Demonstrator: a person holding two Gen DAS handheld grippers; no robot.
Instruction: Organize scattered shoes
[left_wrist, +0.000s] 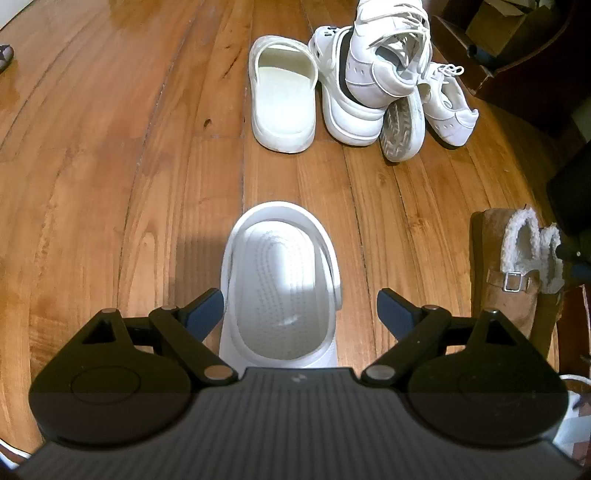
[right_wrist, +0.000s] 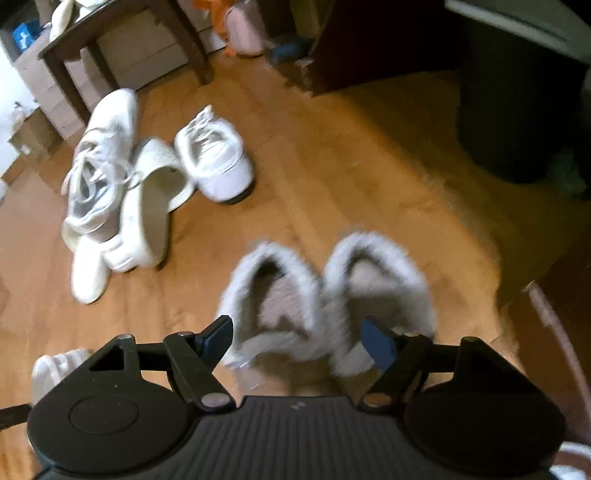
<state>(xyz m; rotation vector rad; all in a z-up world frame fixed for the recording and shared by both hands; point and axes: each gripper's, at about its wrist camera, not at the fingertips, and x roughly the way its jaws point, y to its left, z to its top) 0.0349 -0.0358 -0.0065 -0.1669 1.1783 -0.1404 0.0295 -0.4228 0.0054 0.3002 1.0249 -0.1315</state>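
On the wooden floor (left_wrist: 110, 184), the left claw (left_wrist: 300, 308) is hanging spread wide around a white clog (left_wrist: 280, 288) — touching nothing yet. The right claw (right_wrist: 301, 338), also spread, is straddling the fleece-lined slippers (right_wrist: 328, 291). Closing there risks pinching both slippers at once — they're sitting pressed together.

The wooden plank floor (left_wrist: 110, 166) carries a white clog (left_wrist: 280, 284), with a cream slide sandal (left_wrist: 282, 96) well beyond it, a heap of white sneakers (left_wrist: 388, 70) just beside that slide, and fleece-lined tan slippers (left_wrist: 517, 266) to the clog's right.
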